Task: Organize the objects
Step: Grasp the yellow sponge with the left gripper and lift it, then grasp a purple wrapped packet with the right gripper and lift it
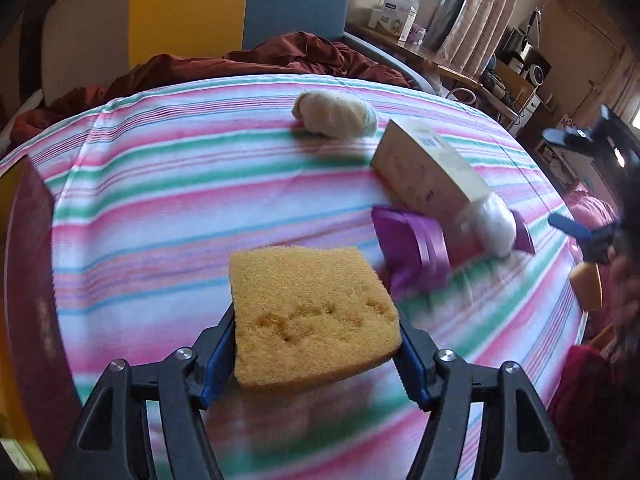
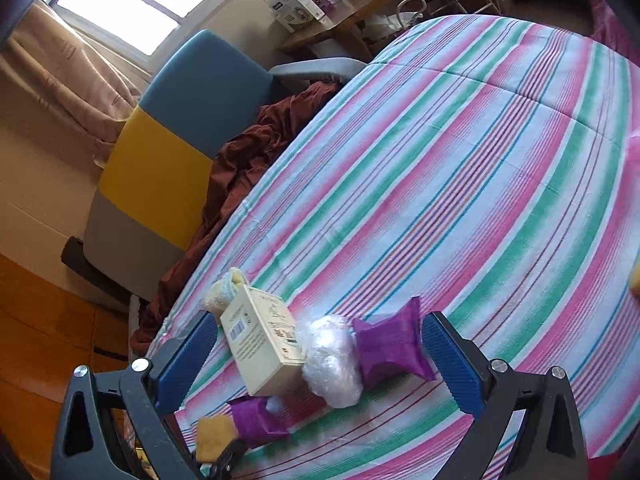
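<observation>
The left wrist view shows the left gripper (image 1: 316,344) with its blue-padded fingers (image 1: 218,354) pinching a thick yellow foam sponge (image 1: 312,312) by its two side edges, held above the pink, green and white striped bedspread (image 1: 180,184). The sponge's broad pitted face looks up at the camera and its length runs forward, away from the fingers.

The right wrist view shows that sponge only as a small yellow corner (image 2: 212,438) at the bottom edge. It shows instead the right gripper (image 2: 320,356), fingers spread wide with nothing pressed between them, over a cluster on the bedspread: a cream cardboard box (image 2: 262,344) lying tilted, a ball of clear bubble wrap (image 2: 334,360) touching it, and crumpled purple cloth (image 2: 390,344) beside that. A rolled cream sock (image 2: 224,290) lies just beyond the box.
</observation>
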Tool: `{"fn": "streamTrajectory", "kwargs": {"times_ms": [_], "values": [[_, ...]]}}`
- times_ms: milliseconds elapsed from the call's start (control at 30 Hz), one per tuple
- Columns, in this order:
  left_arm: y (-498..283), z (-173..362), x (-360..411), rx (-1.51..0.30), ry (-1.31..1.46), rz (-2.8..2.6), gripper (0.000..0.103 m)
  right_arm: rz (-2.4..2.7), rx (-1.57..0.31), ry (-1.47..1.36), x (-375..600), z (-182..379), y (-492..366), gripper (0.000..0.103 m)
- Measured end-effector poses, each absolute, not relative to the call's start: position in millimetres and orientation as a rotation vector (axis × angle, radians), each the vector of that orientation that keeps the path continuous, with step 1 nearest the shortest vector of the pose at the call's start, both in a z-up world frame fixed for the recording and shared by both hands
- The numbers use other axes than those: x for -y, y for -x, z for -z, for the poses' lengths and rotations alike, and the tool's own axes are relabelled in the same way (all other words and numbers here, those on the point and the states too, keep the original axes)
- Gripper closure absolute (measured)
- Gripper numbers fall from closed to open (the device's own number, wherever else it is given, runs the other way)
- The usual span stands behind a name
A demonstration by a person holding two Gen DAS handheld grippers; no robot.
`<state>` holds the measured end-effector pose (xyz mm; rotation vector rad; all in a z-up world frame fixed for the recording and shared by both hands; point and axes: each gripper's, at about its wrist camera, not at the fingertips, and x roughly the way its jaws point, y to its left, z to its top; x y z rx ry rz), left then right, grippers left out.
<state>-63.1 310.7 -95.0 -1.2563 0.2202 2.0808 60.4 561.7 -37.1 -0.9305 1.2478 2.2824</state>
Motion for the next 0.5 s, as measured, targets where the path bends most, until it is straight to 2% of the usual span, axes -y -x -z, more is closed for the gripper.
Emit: {"fn": "streamTrajectory", "kwargs": {"times_ms": [67,200,300,400,500], "values": [[50.3,96.6,-305.2,-0.249,1.229,-2.083,0.034,-2.269,-1.227,0.942,-564.3,38.1,-62.1,0.007],[42.0,98.8,-302.7,-0.308,1.173,-2.091,0.033,-2.198,-1.153,1.023,-566.7,48.1,-61.4,0.03],[42.4,100.3,-305.9,-0.324,1.152,-2.1,0.031,-2.141,-1.134,1.075,-570.1,59.2,-60.9,0.036],[36.6,103.0,-308.7,-0.372,1.119,-2.11,0.03,-2.113,-1.106,1.08,-573.5,60.3,-61.4,0.037],[36.1,104.0,-307.8,-0.366,1.1,-2.121,0.029,-2.11,-1.159,1.073,-575.9,64.4,-61.7,0.037]]}}
